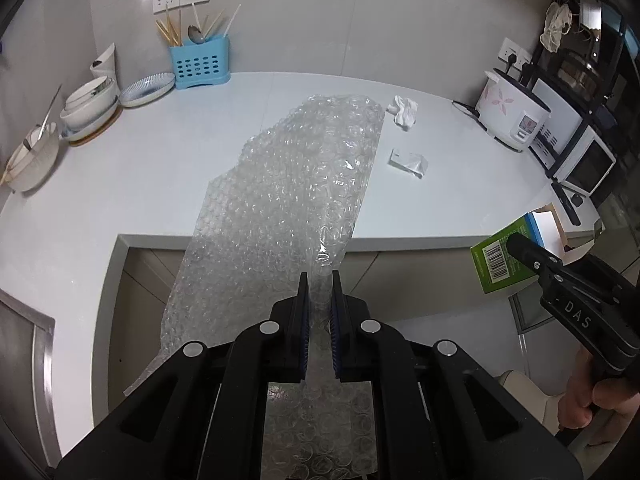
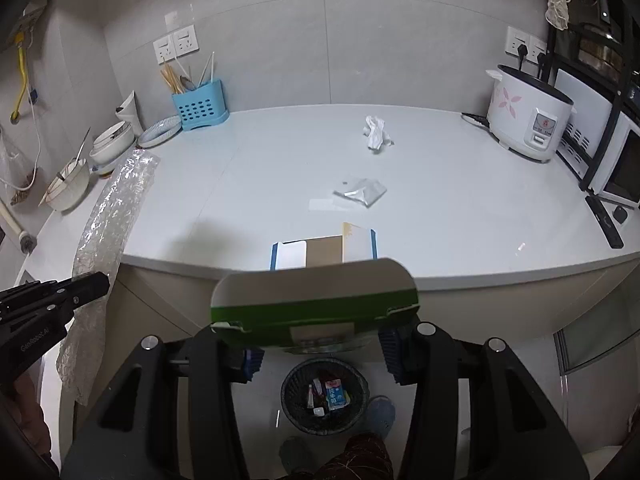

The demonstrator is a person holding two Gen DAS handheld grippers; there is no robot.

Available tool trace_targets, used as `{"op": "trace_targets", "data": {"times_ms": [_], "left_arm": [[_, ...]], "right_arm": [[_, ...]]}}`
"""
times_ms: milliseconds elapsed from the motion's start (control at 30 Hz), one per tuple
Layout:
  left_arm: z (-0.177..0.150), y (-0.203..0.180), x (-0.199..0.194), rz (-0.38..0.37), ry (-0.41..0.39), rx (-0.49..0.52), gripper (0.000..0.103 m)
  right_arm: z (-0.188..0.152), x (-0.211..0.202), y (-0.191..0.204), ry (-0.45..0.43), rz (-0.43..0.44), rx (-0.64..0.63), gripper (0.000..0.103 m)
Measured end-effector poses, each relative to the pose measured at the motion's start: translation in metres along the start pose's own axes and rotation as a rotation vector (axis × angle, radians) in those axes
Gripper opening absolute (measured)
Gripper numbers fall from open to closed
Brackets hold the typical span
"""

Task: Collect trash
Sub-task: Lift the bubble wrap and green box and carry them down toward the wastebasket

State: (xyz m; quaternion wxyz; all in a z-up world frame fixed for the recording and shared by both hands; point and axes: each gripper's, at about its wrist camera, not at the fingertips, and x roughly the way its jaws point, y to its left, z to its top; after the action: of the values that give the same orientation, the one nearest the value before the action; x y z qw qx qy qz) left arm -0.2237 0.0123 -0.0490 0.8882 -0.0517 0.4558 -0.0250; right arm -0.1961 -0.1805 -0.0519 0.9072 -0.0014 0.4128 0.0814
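My left gripper (image 1: 320, 280) is shut on a long sheet of clear bubble wrap (image 1: 296, 184) that hangs past the counter edge; it also shows in the right wrist view (image 2: 110, 216). My right gripper (image 2: 320, 354) is shut on an open green and white carton (image 2: 316, 300), held above a black mesh trash bin (image 2: 325, 396) on the floor. The carton (image 1: 506, 258) and right gripper (image 1: 536, 264) show at the right of the left wrist view. A crumpled white tissue (image 2: 376, 131) and a clear plastic wrapper (image 2: 360, 192) lie on the white counter (image 2: 460, 200).
A blue utensil holder (image 2: 199, 108), stacked bowls (image 2: 112, 144) and a plate stand at the back left. A rice cooker (image 2: 528, 120) and a black rack with appliances (image 2: 608, 120) stand at the right. The bin holds a small carton and other scraps.
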Motion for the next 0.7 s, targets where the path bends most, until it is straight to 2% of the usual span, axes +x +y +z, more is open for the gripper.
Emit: {"op": "trace_targets", "data": {"times_ms": [200,333,533,700], "left_arm": [[-0.038,-0.005,0.013,0.006,0.048,0.005,0.008],[-0.064,-0.008,0.032,-0.032,0.080,0.022,0.008],[-0.106,-0.012,0.077,-0.040,0.116,0.012,0.008],[-0.143,-0.015,0.137,-0.040,0.170,-0.023,0.008]], "right_arm": [[-0.034,0.012,-0.006,0.055,0.042,0.000,0.045],[-0.055,0.028,-0.010,0.088,0.067,-0.001,0.045],[-0.094,0.080,-0.023,0.176,0.082,-0.027,0.045],[-0.132,0.136,-0.047,0.233,0.085,-0.032,0.045]]}}
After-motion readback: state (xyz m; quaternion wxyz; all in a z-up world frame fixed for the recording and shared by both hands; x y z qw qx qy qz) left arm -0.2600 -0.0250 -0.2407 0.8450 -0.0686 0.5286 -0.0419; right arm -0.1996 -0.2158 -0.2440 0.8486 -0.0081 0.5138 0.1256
